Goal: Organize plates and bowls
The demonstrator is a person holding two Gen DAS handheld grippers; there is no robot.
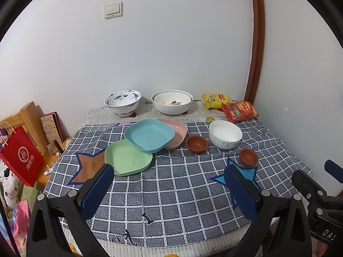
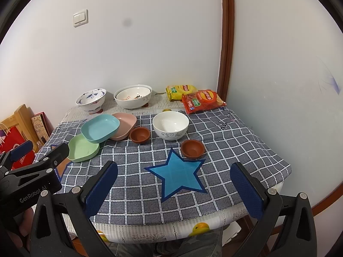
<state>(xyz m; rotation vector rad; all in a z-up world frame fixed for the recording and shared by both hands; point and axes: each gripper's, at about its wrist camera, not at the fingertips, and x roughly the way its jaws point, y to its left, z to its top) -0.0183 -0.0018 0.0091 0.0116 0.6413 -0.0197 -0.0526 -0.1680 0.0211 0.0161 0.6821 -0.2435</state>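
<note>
Both grippers spread wide, nothing held. Left gripper [image 1: 169,182] and right gripper [image 2: 173,182] hover over the near edge of the worktop [image 2: 246,171], covered in a grey checked cloth.

Ahead of the left gripper: green plate [image 1: 126,160] just past its left finger, blue plate [image 1: 149,135] overlapping the green one's far edge and also resting on the pink plate [image 1: 176,131] behind it. A small brown bowl [image 1: 196,143] sits just right of the pink plate. White bowl [image 1: 225,133] with a grey scroll pattern lies further right, and a second small brown bowl [image 1: 248,157] sits nearer, just beyond the left gripper's right finger.

Far side against the wall: blue-patterned bowl [image 1: 122,102] to the left, nested pair of white bowls [image 1: 171,102] with red lettering inside, partly legible, reads like "LE".

Far right: yellow snack bag [image 1: 213,100] and red snack bag [image 1: 240,110], print too small to read.

Ahead of the right gripper: blue star patch [image 2: 178,175] on the cloth, between its fingers.

Writing: "GenRobot.AI" on the left gripper body in the right wrist view; "DAS" cut off on the right gripper body in the left view. Red paper bag [image 1: 20,156] off the worktop's left carries a white logo and Chinese characters.
</note>
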